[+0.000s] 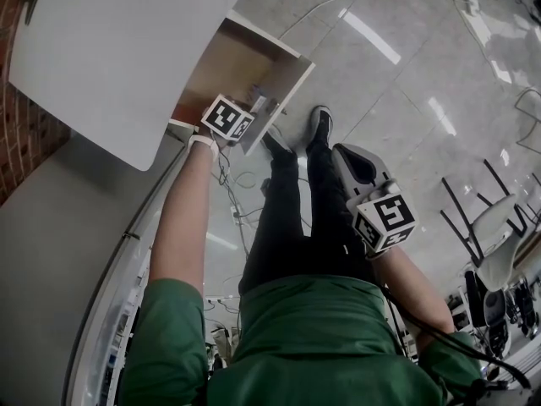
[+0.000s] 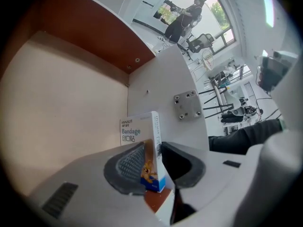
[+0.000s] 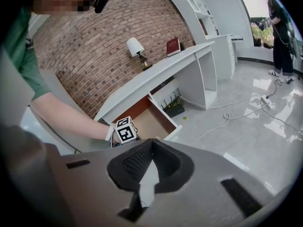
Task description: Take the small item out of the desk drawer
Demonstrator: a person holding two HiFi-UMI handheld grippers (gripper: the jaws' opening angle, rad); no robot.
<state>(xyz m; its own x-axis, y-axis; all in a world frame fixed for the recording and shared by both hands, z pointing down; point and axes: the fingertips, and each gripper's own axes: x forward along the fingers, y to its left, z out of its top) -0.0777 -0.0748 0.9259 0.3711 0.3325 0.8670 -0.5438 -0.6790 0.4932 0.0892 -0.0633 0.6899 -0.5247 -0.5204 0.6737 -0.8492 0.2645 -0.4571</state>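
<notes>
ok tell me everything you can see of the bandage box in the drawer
The bandage box is a small flat white carton, cardboard by its look, with blue "Bandage" print, an orange cartoon figure and a blue band at its near end. It stands upright in the open drawer, beside its white side wall. The left gripper has it between its jaws, the dark ribbed pads seemingly pressing it.

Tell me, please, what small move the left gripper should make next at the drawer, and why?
Probably a short lift straight up. The left gripper has its pads closed on the bandage box, which is upright and still inside the open drawer, so a small rise should bring it clear of the drawer's walls.
</notes>
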